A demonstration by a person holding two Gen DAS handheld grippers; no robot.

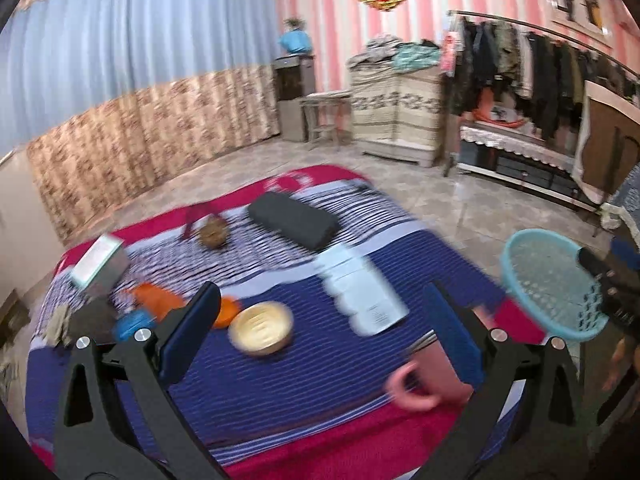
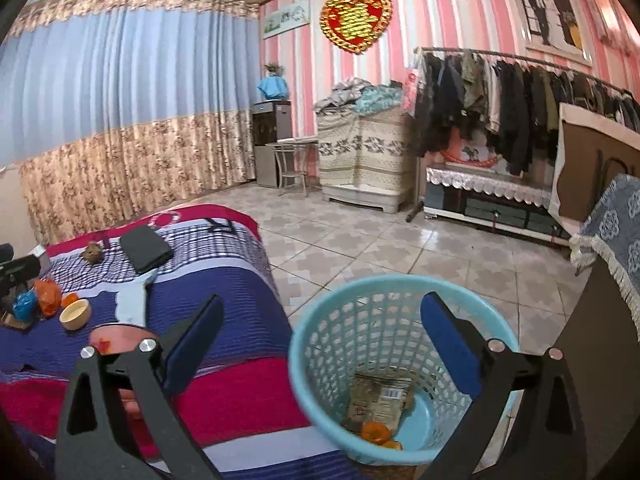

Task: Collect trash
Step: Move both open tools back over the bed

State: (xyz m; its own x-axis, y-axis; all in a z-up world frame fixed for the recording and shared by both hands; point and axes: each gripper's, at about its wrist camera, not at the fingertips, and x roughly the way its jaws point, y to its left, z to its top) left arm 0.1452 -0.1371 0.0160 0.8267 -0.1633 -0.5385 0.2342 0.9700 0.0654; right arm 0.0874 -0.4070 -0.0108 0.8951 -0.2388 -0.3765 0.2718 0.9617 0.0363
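Sitting in the basket (image 2: 400,364) already: a crumpled wrapper (image 2: 378,400) and orange peel (image 2: 376,432) at the bottom. Right gripper (image 2: 320,334) hangs just above the rim w/ jaws spread wide, nothing between them. More trash is left on the bed (image 1: 280,380): an orange bag (image 1: 160,300), a blue scrap (image 1: 132,322) and more peel (image 1: 228,312) by the small bowl (image 1: 262,330), plus a brown husk-like lump (image 1: 212,232) farther back. Left gripper (image 1: 320,300) is over the bed, jaws also spread, empty, aimed roughly btwn the bowl and a white packet (image 1: 360,292).

Risks, as I judge them: the left view is smeared, so a fast reach could clip the bowl or grab it instead of the peel touching it. The bag looks thin and floppy and may slip or spill if pinched at an edge. The basket looks light and stands close beside the bed; a nudge from the right gripper could tip it. Whether the white packet and black case (image 1: 296,220) count as trash is unclear.
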